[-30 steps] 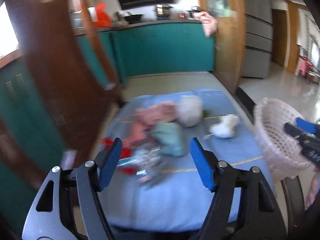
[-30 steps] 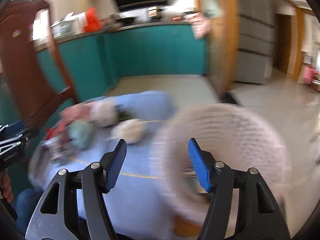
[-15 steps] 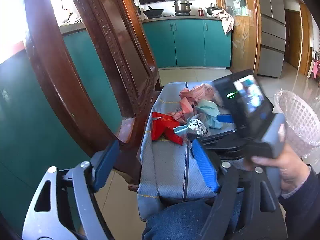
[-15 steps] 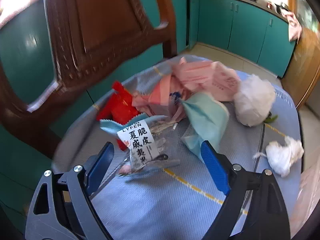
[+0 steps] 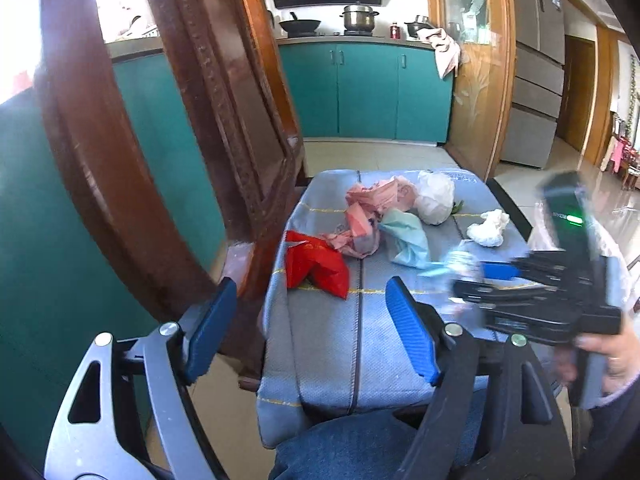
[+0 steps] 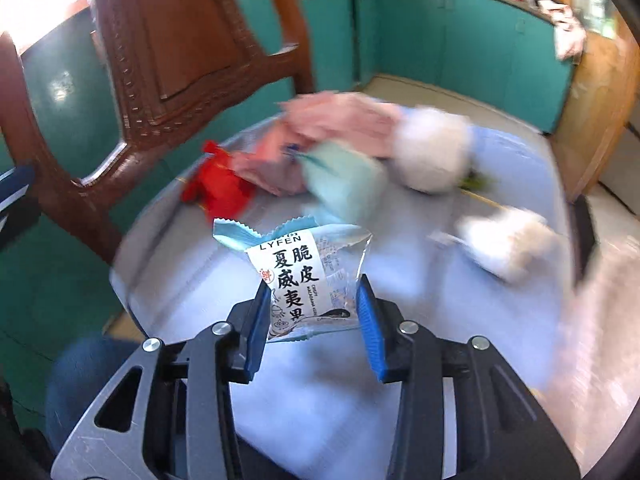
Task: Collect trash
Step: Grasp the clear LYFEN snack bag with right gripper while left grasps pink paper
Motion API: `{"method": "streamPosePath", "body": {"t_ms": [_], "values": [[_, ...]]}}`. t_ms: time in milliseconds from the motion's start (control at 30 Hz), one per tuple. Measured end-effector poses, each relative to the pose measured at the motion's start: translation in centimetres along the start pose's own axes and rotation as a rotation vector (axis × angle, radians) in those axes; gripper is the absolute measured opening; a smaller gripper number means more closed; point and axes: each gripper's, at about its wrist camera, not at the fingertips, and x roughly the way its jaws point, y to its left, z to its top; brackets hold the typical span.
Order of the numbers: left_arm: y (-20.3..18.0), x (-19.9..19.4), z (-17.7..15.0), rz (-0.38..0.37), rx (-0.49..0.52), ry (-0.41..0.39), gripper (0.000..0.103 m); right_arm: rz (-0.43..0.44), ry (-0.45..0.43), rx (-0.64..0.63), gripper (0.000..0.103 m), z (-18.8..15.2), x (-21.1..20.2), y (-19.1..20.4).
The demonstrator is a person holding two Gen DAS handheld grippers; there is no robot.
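R gripper [image 6: 312, 312] clamped on snack wrapper [image 6: 300, 276], held above blue cushion [image 6: 400, 280]; label reads "LYFEN" + Chinese chars, small print illegible. L gripper [image 5: 308, 334] wide open, holding nothing, near cushion's front edge. Beyond: red wrapper [image 5: 316, 264], pink paper [image 5: 376, 200], white wads, teal cabinets [image 5: 368, 88].

Your snack wrapper [image 6: 304, 280] is glossy plastic film, part clear, part printed, crinkly at the sealed edge. The blue cushion [image 5: 332, 344] under the pile is matt woven cloth with yellow stitching. You've got a shiny red plastic bag [image 5: 316, 266], soft white crumpled tissue [image 5: 489, 227] and crumpled pink wrappers [image 5: 376, 200]. The chair back [image 5: 120, 160] is dark carved wood with a polished sheen. The gripper pads [image 5: 408, 340] are ribbed blue, rubbery-looking.
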Motion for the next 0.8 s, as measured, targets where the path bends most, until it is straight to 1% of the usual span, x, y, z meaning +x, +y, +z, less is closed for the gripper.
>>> {"method": "streamPosePath", "body": {"t_ms": [100,133,200,300,367,433,500,533,567,600,633,667,700,733,767,800], "values": [[-1.1,1.2,1.5,-0.075,0.009,-0.006,0.077,-0.068,0.006,0.036,0.042,-1.2,-2.1,-2.5],[-2.0,2.4,2.6,-0.105,0.027,-0.009,0.077,-0.094,0.009,0.053,0.043,-1.6,-2.8,-3.4],[-3.2,4.4,4.3,-0.135,0.05,0.005,0.078,-0.116,0.01,0.078,0.043,-2.6,-3.7,-4.5],[-5.4,8.6,7.6,-0.138,0.075,0.031,0.085,-0.117,0.01,0.097,0.043,-3.7,-3.9,-4.8],[-7.3,11.7,9.7,-0.152,0.126,0.069,0.094,-0.104,0.015,0.107,0.044,-4.2,-3.6,-4.9],[-9.6,15.2,10.8,-0.114,0.233,0.11,0.096,-0.101,0.017,0.109,0.045,-4.6,-3.2,-4.8],[-11.0,18.1,11.1,-0.032,0.316,0.147,0.096,-0.104,0.02,0.109,0.048,-4.6,-2.7,-4.2],[-11.4,19.7,11.1,0.007,0.339,0.178,0.096,-0.108,0.022,0.112,0.048,-4.6,-2.5,-4.1],[-11.5,21.0,11.1,0.016,0.335,0.211,0.096,-0.113,0.023,0.113,0.051,-4.6,-2.3,-4.1],[-11.4,21.6,11.0,0.001,0.322,0.234,0.096,-0.12,0.023,0.115,0.057,-4.6,-2.1,-4.0],[-11.2,22.4,10.8,-0.034,0.297,0.264,0.093,-0.127,0.021,0.12,0.061,-4.6,-2.0,-4.1],[-11.1,22.9,10.7,-0.051,0.28,0.286,0.079,-0.13,0.019,0.124,0.067,-4.6,-1.9,-4.1],[-10.9,23.4,10.4,-0.052,0.271,0.309,0.068,-0.129,0.014,0.126,0.071,-4.5,-2.0,-4.2],[-10.8,23.7,10.1,-0.049,0.267,0.323,0.054,-0.128,0.009,0.127,0.072,-4.5,-2.0,-4.2],[-10.5,23.8,9.9,-0.055,0.253,0.325,0.051,-0.128,0.007,0.126,0.073,-4.5,-2.0,-4.2],[-10.4,23.6,9.9,-0.061,0.24,0.318,0.045,-0.132,0.006,0.125,0.073,-4.5,-1.9,-4.3]]}}
